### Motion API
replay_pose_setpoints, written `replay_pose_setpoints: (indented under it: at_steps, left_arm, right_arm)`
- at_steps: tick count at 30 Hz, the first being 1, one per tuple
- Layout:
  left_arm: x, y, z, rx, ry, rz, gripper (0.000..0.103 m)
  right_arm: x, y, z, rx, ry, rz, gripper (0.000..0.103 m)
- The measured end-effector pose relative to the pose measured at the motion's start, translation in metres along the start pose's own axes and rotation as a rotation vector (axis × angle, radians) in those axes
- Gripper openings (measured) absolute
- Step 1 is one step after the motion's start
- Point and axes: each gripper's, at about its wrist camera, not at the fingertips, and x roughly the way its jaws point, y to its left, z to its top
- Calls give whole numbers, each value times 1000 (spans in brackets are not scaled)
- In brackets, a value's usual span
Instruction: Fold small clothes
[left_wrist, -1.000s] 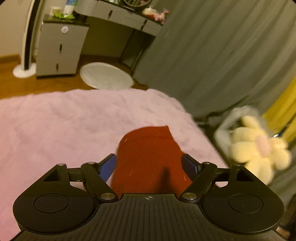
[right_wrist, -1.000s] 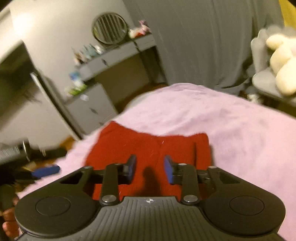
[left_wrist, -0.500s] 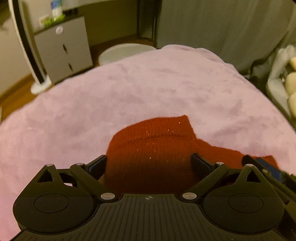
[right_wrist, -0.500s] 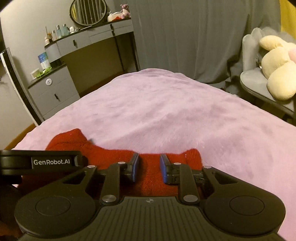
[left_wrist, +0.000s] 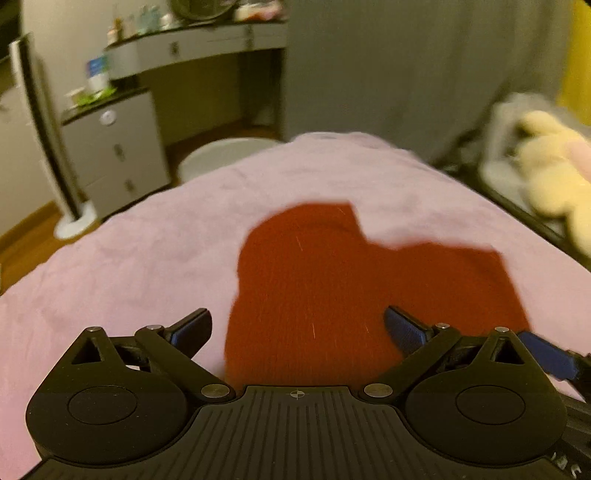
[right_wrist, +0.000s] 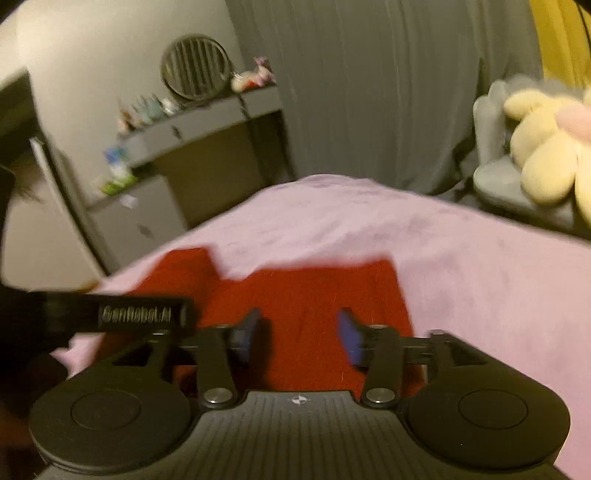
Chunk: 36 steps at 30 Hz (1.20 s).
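1. Both claws have let go since a second ago: the left gripper (left_wrist: 297, 326) now gapes wide, holding nothing.
2. Right gripper (right_wrist: 301, 334) is opening, pads clear of cloth.
3. Red knit garment (left_wrist: 332, 280) lies flat on the pink blanket (left_wrist: 129, 258), just ahead of and beneath both claws.

You have one red knitted garment (left_wrist: 332, 291) on one pink blanket (left_wrist: 122, 266). You have two grippers in view: the left gripper (left_wrist: 297, 330) and the right gripper (right_wrist: 299, 332). Background count: one round mirror (right_wrist: 194, 70), one drawer cabinet (left_wrist: 114, 147), one yellow plush toy (right_wrist: 546, 155).
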Motion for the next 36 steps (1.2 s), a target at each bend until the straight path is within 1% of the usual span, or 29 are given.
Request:
replay_pose_setpoints:
  at_steps: [1, 2, 3, 4, 5, 6, 8, 10, 11, 13, 16, 19, 23, 25, 28, 30, 33, 34, 36]
  left_arm:
    - [-13, -1, -13, 18, -4, -18, 102]
    - [-23, -1, -24, 18, -20, -27, 102]
    - [-34, 1, -35, 10, -30, -31, 102]
    - [-43, 5, -41, -11, -42, -36, 102]
    - [-50, 10, -46, -40, -40, -45, 102]
    - [-57, 13, -50, -62, -9, -55, 102]
    - [-62, 17, -57, -76, 51, -54, 102]
    - [-72, 17, -67, -51, 52, -57, 102]
    - [-75, 16, -69, -38, 52, -41, 102]
    - [-80, 16, -72, -24, 51, -33, 102]
    - [-83, 18, -73, -37, 62, -28, 102]
    - [-85, 20, -77, -57, 73, -24, 102]
    - [-86, 17, -81, -56, 80, -14, 102]
    - [-86, 18, -82, -56, 78, -17, 102]
    - [-89, 23, -89, -67, 79, -30, 102]
    - [-91, 29, -98, -93, 82, -48, 102]
    - [-95, 36, -108, -119, 102, -74, 102]
    - [-97, 36, -112, -111, 106, -76, 102]
    - [-97, 33, -119, -68, 119, -43, 102]
  right_arm:
    - [-19, -2, -12, 3, 0, 19, 56]
    - [-37, -4, -27, 0, -4, 18, 58]
    - [-53, -5, -44, -6, -7, 3, 61]
    - [-61, -6, -56, -9, 11, -27, 63]
    - [-68, -8, -67, 1, 35, -49, 64]
    - [-73, -13, -74, 39, 51, -46, 64]
    - [-78, -18, -73, 95, 82, -40, 64]
    - [-82, -19, -69, 119, 95, -45, 64]
    - [-84, -20, -70, 137, 100, -41, 64]
    - [-88, -22, -76, 169, 99, -30, 64]
    - [-93, -24, -81, 199, 90, -18, 64]
    - [-97, -23, -79, 195, 88, -8, 64]
    - [-100, -23, -83, 211, 98, 43, 65]
    - [-99, -25, -84, 242, 107, 73, 65]
    - [-98, -38, -84, 348, 112, 151, 66]
    - [-99, -49, -85, 426, 117, 197, 66]
    - [-100, -62, -87, 524, 135, 266, 66]
    - [-100, -64, -88, 536, 144, 274, 66]
    - [-98, -65, -90, 531, 151, 282, 66]
